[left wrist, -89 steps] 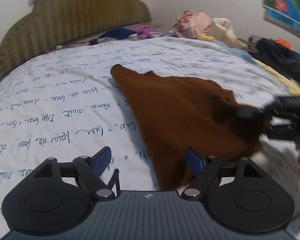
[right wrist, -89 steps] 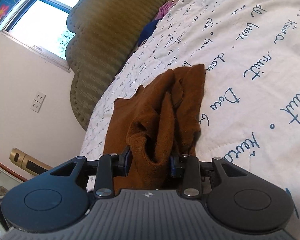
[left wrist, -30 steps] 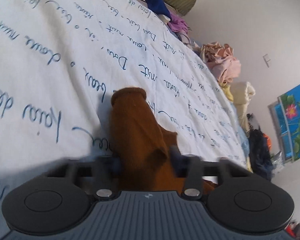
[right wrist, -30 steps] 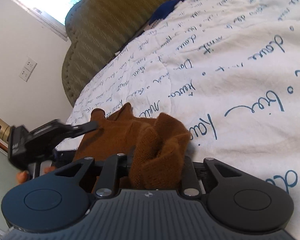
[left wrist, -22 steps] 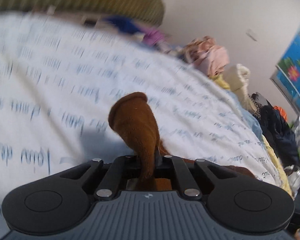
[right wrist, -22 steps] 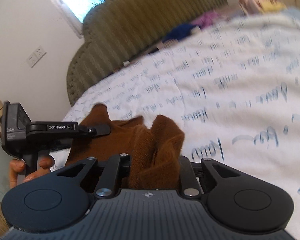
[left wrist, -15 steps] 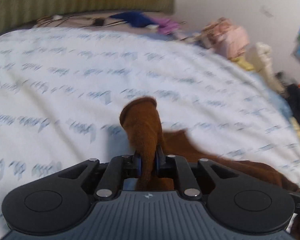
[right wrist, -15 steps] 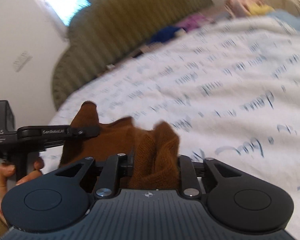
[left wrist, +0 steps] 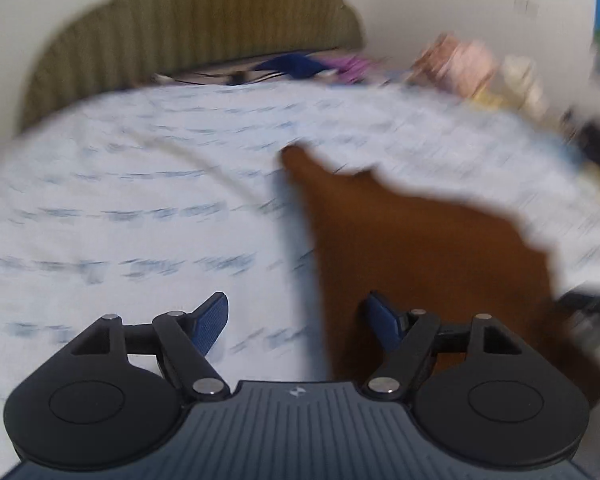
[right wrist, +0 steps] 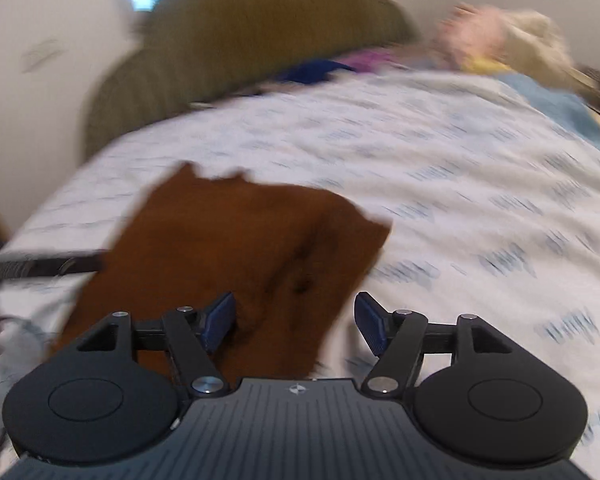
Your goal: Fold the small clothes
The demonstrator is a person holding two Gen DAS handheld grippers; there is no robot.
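The brown garment (left wrist: 420,248) lies spread on the white printed bedspread (left wrist: 120,200), with one narrow point toward the green headboard (left wrist: 196,16); both views are heavily motion-blurred, so its edges cannot be judged finely. The left gripper (left wrist: 296,320) stands with its blue pads wide apart and empty, its right pad over the cloth's left edge. The right gripper (right wrist: 296,320) is likewise spread and empty, the cloth's near right corner lying between its jaws. Risk: the right side of the garment shows a dark crease or doubled layer in the right wrist view, and folding over it would lock in a lump. A regrasp made at this speed could also pinch bedspread with the cloth, or catch one layer only, skewing the fold. The loose clothes pile (right wrist: 500,36) at the far corner is well apart and poses no hazard. Against half a second ago, both grippers have let go: each then clamped a bunched corner held up off the bed, and the garment now lies flat and released.
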